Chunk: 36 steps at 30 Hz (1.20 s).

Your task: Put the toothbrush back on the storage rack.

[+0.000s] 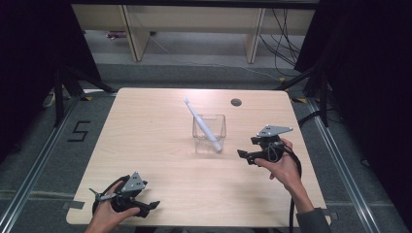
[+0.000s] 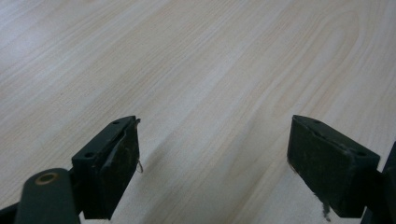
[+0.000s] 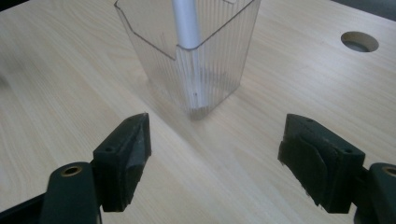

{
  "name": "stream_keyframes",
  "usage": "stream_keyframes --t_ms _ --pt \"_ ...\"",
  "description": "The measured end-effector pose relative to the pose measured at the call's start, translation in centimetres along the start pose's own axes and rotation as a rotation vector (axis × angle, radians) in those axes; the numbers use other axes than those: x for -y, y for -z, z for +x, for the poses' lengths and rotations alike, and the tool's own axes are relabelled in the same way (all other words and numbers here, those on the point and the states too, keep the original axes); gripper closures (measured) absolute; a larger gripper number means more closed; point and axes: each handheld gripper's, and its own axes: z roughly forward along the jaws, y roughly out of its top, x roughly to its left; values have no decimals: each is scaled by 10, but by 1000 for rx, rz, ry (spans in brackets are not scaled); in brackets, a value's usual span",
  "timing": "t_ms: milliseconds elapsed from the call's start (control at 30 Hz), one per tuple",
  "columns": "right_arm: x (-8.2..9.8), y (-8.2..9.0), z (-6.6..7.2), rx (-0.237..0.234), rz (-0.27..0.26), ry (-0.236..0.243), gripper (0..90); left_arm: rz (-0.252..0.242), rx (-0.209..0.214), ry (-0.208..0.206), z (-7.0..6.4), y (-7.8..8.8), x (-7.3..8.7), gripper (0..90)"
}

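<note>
A clear ribbed plastic cup (image 1: 209,132) (image 3: 196,51) stands near the middle of the wooden table (image 1: 160,170). A white toothbrush (image 1: 201,124) (image 3: 187,23) leans in it, its head pointing up and to the far left. My right gripper (image 1: 247,156) (image 3: 215,154) is held just right of the cup, its jaws open and empty, pointing at it. My left gripper (image 1: 150,206) (image 2: 215,163) rests at the near left edge of the table, jaws open over bare wood.
A round cable hole (image 1: 236,102) (image 3: 359,41) sits in the table's far right part. Beyond the table are wooden furniture legs (image 1: 136,34) and cables on the floor. A "5" is marked on the floor (image 1: 79,131) at the left.
</note>
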Motion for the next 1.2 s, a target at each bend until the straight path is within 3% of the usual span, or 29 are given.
stream_keyframes --t_ms 167,200,233,267,400,467,500,533,567,667,1033,1067,1133,1200 --pt "6 -1 3 5 -10 5 245 1 0 0 0 0 0 165" --pt "8 0 5 5 -10 -13 245 1 0 0 0 0 0 165" --pt "8 -1 4 12 -18 4 244 -1 -1 0 0 0 0 165" --pt "10 0 6 8 -14 -15 243 -1 0 -1 0 0 0 165" --pt "16 -1 7 9 -31 6 239 0 0 -1 0 0 0 166" --pt "20 0 9 5 -26 -11 239 0 -1 -2 0 0 0 165" --pt "21 0 8 9 -37 19 239 0 0 0 0 0 0 165" --pt "24 0 11 8 -30 -9 239 1 -1 -1 0 0 0 165" --pt "25 0 9 9 -25 13 238 1 -1 2 0 0 0 165" --pt "32 0 11 13 -28 16 239 1 -2 0 0 0 0 165" --pt "51 0 15 1 1 -25 238 5 -4 3 0 0 0 165" --pt "52 1 14 7 0 0 239 5 -3 2 1 0 0 166" --pt "55 1 16 -1 9 -25 239 2 -4 4 0 0 0 165" --pt "57 0 17 1 11 -16 239 4 -3 2 1 0 0 166"
